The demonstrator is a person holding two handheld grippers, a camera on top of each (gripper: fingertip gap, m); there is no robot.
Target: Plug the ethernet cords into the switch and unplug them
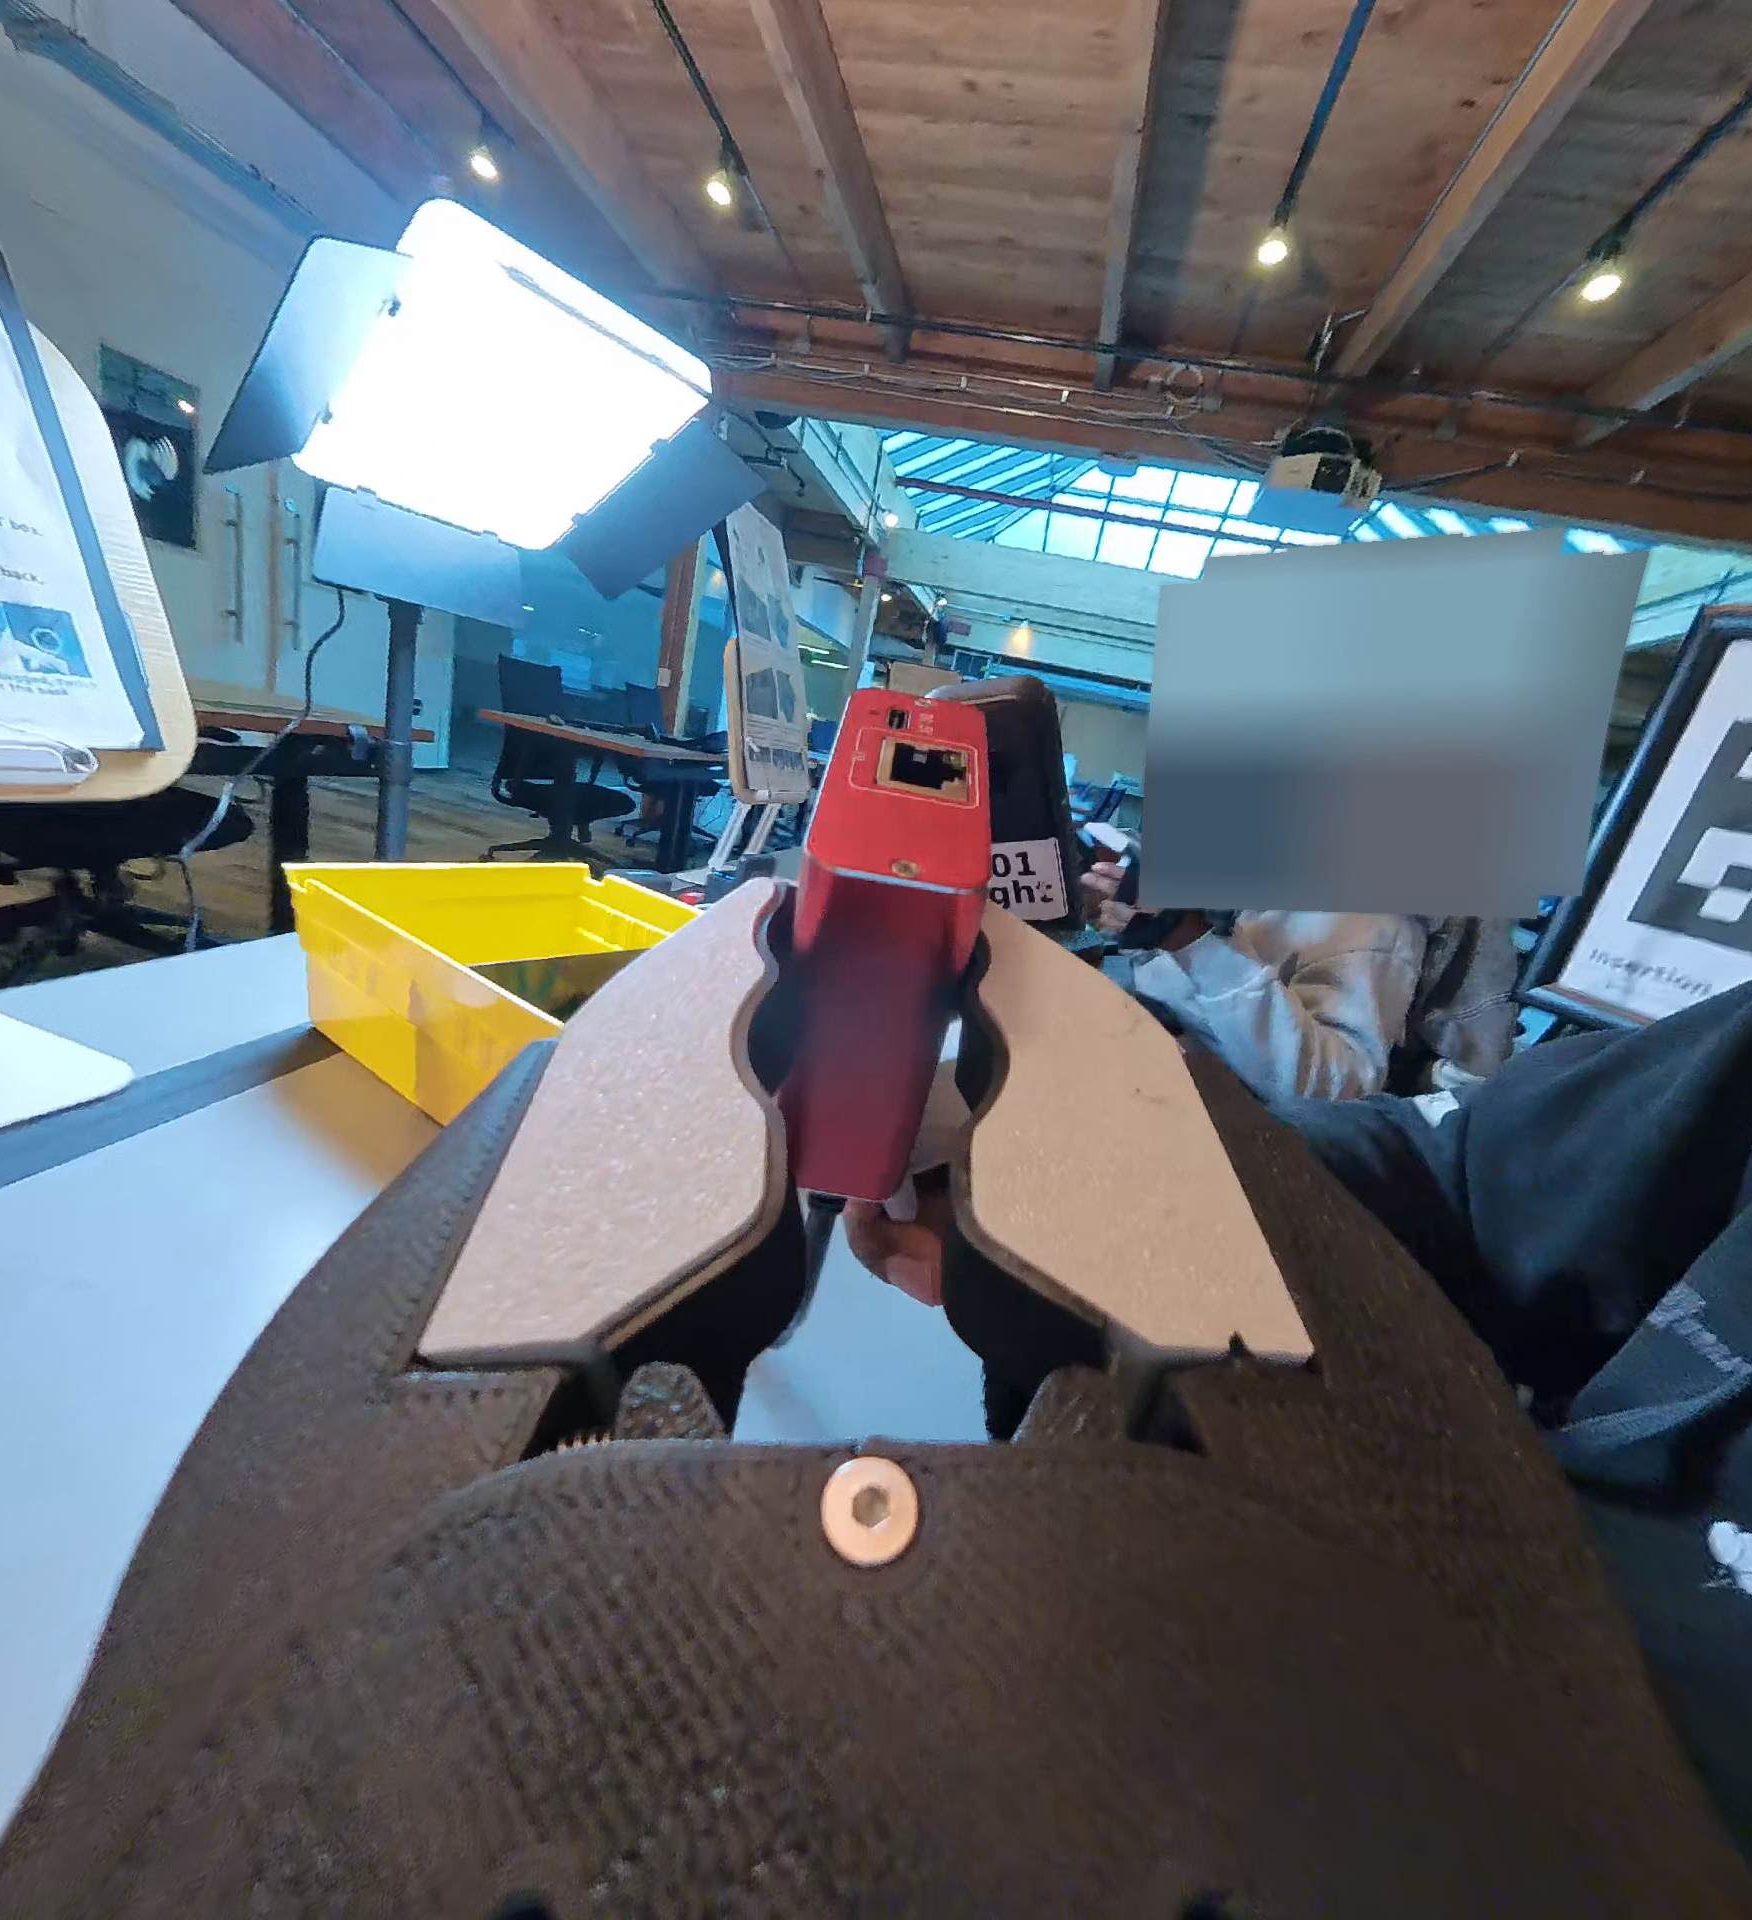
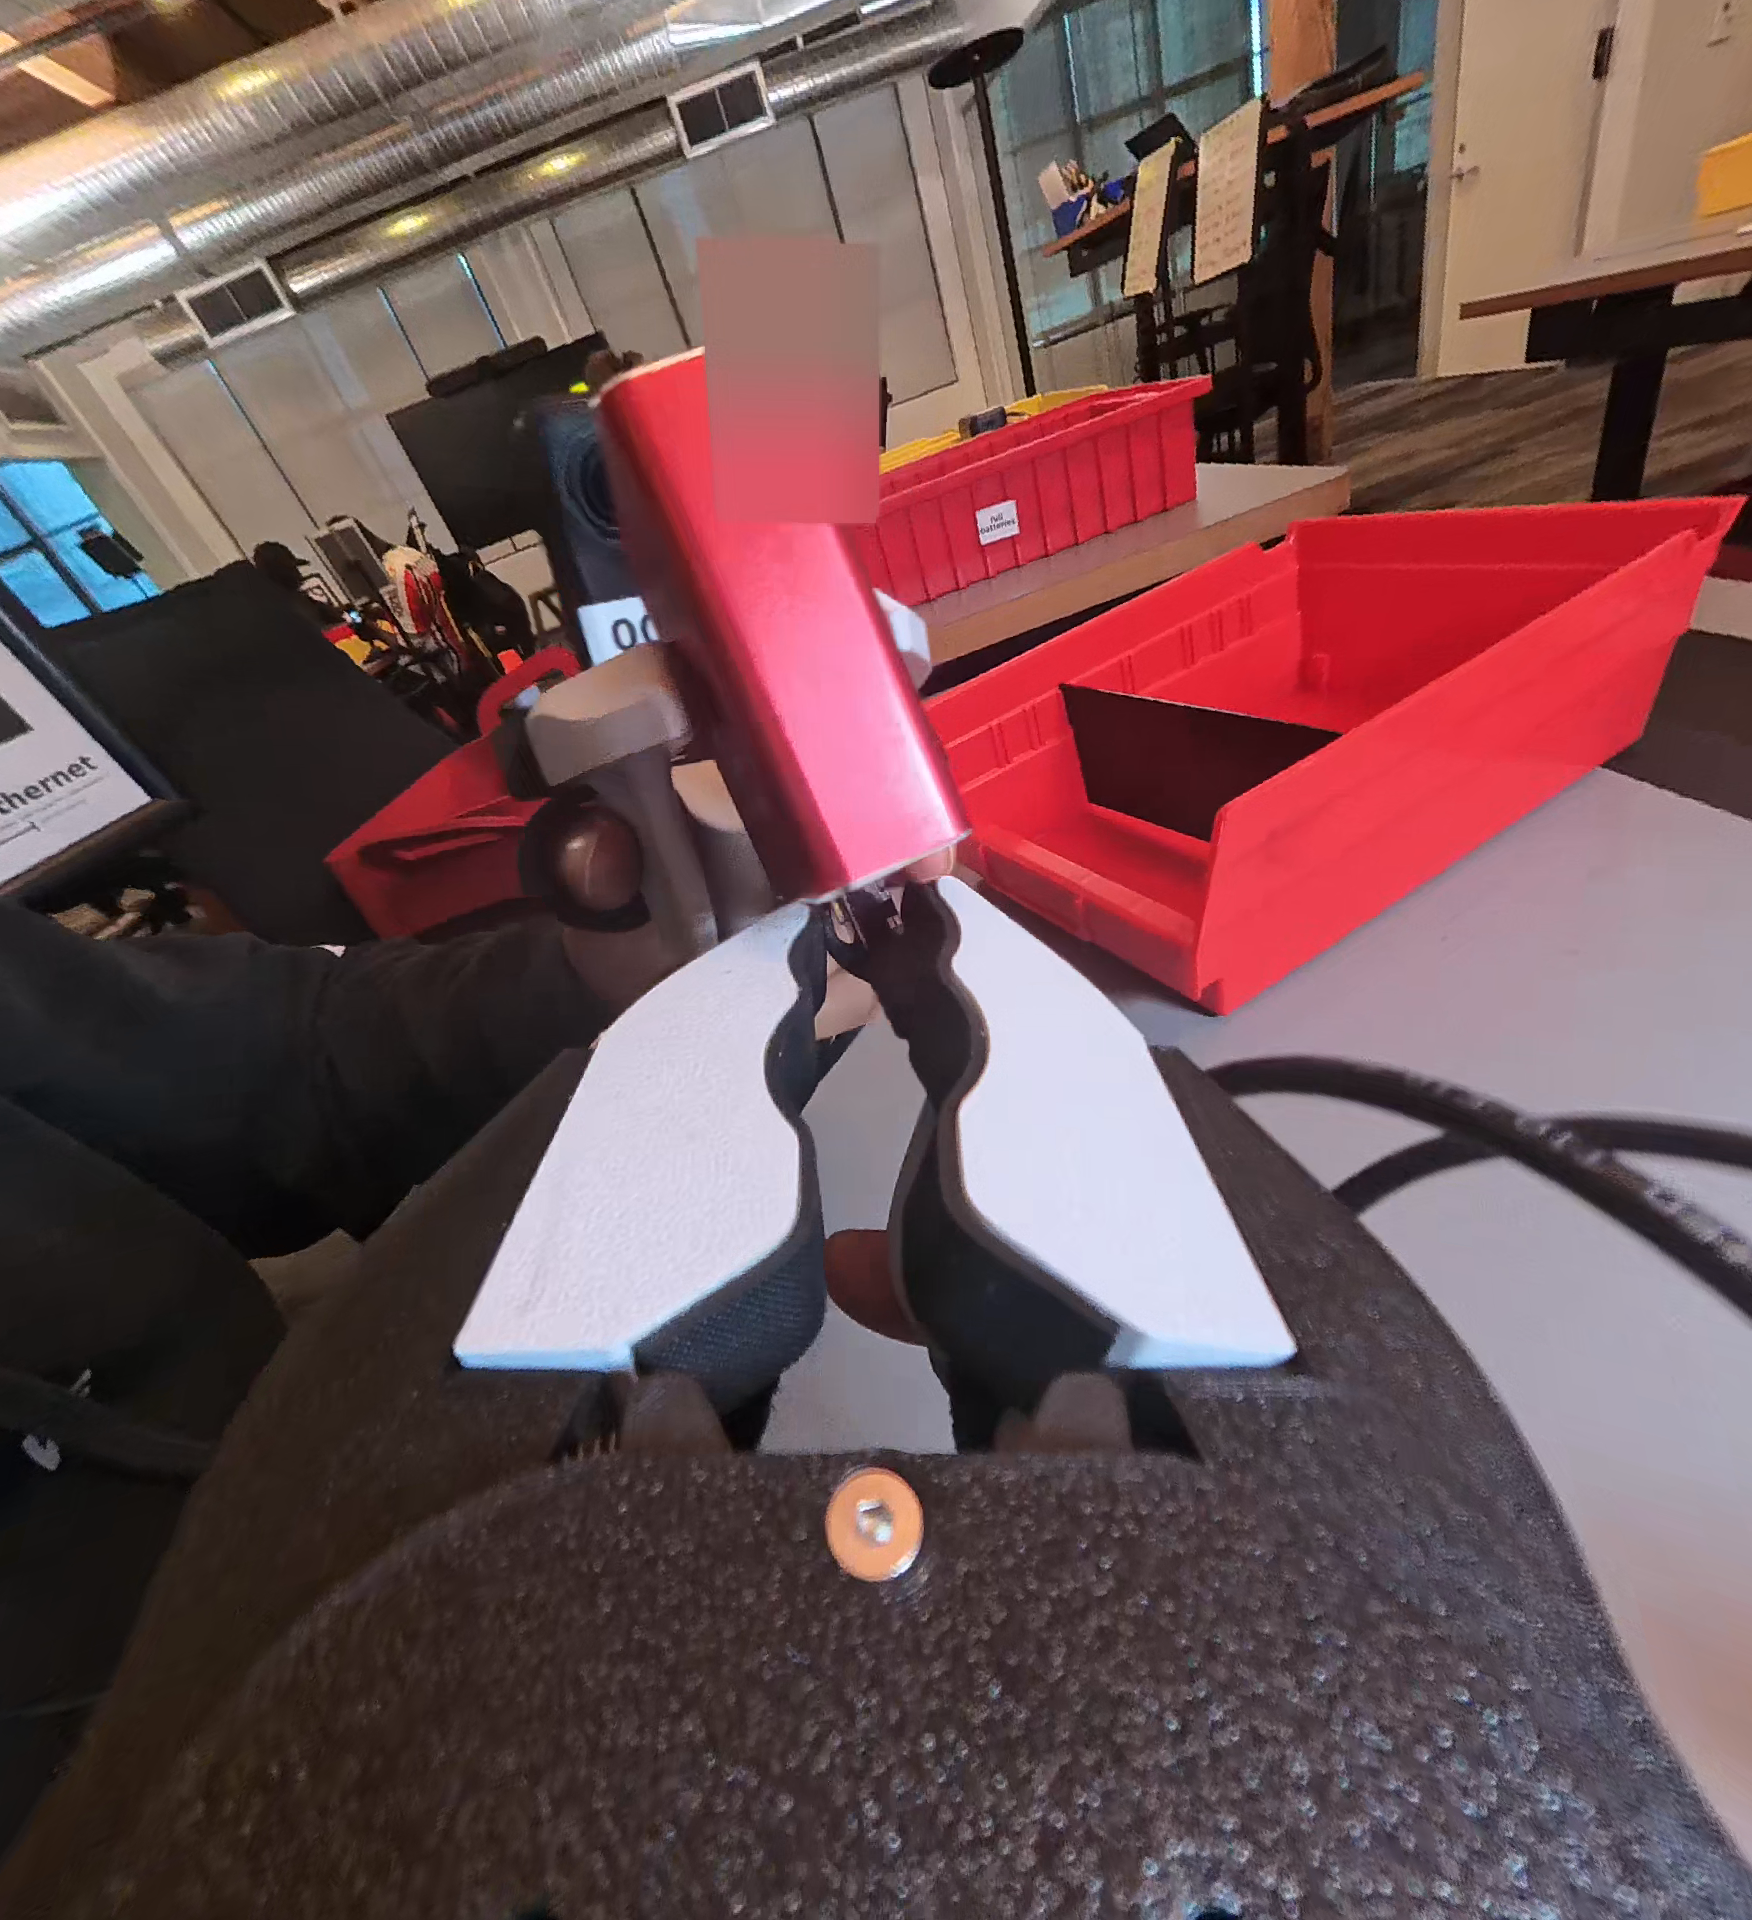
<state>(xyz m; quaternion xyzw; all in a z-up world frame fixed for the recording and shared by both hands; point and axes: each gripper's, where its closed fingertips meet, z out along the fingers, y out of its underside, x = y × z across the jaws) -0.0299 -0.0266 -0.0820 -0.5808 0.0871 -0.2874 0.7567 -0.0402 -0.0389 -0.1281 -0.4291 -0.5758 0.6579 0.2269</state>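
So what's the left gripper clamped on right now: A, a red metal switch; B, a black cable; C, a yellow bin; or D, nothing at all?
A: in the left wrist view the left gripper is shut around the red switch, whose empty port faces the camera.

Black textured grippers, pale fingers [image 1: 633, 1101], silver screws, black sleeves [image 2: 228, 1060].
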